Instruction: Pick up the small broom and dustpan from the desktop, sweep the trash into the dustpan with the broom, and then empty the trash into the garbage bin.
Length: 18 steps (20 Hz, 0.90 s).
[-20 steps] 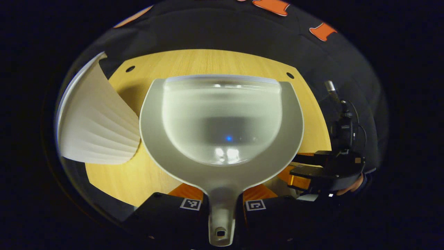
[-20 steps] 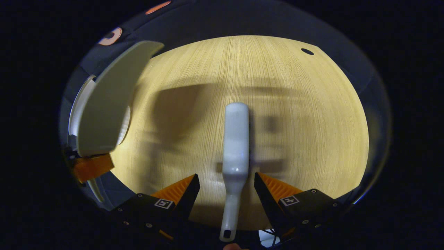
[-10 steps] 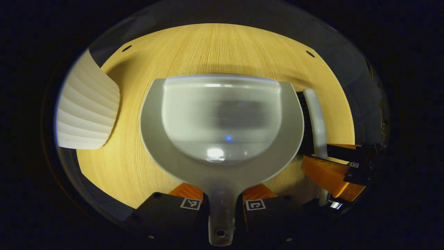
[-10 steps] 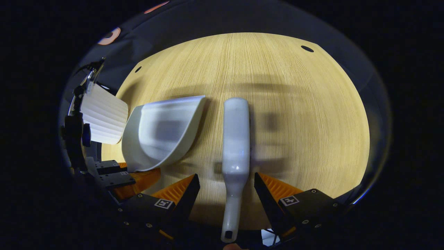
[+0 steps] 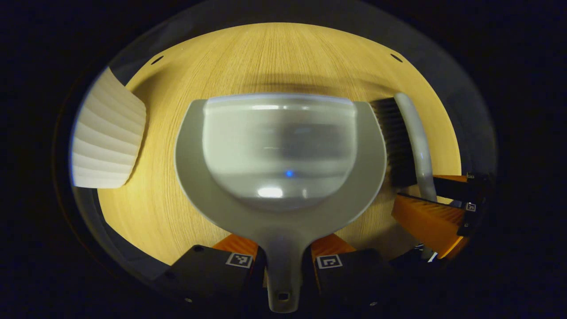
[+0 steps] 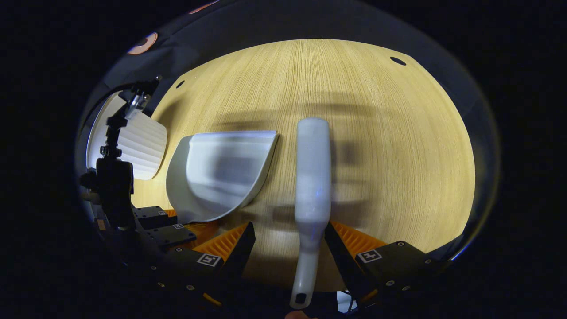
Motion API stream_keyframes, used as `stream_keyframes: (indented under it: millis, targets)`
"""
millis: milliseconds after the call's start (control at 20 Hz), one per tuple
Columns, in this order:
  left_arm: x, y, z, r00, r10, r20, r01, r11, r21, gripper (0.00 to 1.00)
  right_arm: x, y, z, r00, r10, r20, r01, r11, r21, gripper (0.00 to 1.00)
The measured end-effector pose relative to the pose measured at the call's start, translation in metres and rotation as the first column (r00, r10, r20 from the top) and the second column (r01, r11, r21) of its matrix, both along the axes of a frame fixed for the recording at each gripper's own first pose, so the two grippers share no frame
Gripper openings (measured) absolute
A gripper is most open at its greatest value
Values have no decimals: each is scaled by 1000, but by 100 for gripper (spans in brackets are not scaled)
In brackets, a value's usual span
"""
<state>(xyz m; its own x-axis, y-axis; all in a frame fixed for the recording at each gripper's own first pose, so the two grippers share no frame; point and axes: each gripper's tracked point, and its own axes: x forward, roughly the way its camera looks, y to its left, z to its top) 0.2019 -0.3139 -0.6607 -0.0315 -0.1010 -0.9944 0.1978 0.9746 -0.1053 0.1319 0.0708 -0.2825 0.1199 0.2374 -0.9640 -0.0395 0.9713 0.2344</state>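
Since the left gripper view comes first: our left gripper (image 5: 283, 259) is clamped on the dustpan (image 5: 281, 164) handle, pan empty, low over the tabletop (image 5: 274, 57), with the broom (image 5: 409, 137) just beside its right edge and the ribbed white bin (image 5: 108, 137) off to the left. Over in the right gripper view, our right gripper (image 6: 290, 241) sits wide apart around the broom's handle, one finger maybe touching it, nothing squeezed. We don't spot any trash, so we'd guess we're putting the tools down; next, let go of the dustpan.
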Motion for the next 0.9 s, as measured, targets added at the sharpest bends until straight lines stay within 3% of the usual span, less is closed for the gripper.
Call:
stream_keyframes:
  millis: [50, 100, 200, 300, 450, 500, 700, 900]
  targets:
    - [0, 2, 0, 1000, -7, 4, 7, 1000, -1, 41, 1, 0, 0, 1000, -3, 6, 3, 1000, 1, 95]
    - [1, 4, -1, 1000, -22, 16, 22, 1000, -1, 54, 2, 0, 1, 1000, -9, 13, 9, 1000, 3, 95]
    - [5, 6, 4, 999, -31, 32, 31, 1000, -3, 66, 3, -3, 4, 999, -23, 30, 23, 1000, 1, 95]
    - [7, 12, 18, 998, -33, 46, 32, 999, 23, 70, 5, -9, 13, 998, -39, 50, 39, 999, -1, 95]
    - [26, 14, 42, 989, -27, 145, 23, 999, 27, 71, 12, -19, 31, 991, -67, 112, 69, 998, -11, 95]
    - [38, 14, 50, 980, -36, 197, 29, 999, 38, 76, 15, -22, 39, 987, -77, 139, 79, 997, -14, 95]
    - [94, 12, 86, 914, -33, 405, 13, 999, 52, 82, 47, -34, 77, 956, -116, 269, 123, 992, -12, 95]
    - [135, 6, 130, 814, 25, 580, -39, 999, 12, 83, 80, -39, 126, 889, -128, 439, 140, 990, 6, 96]
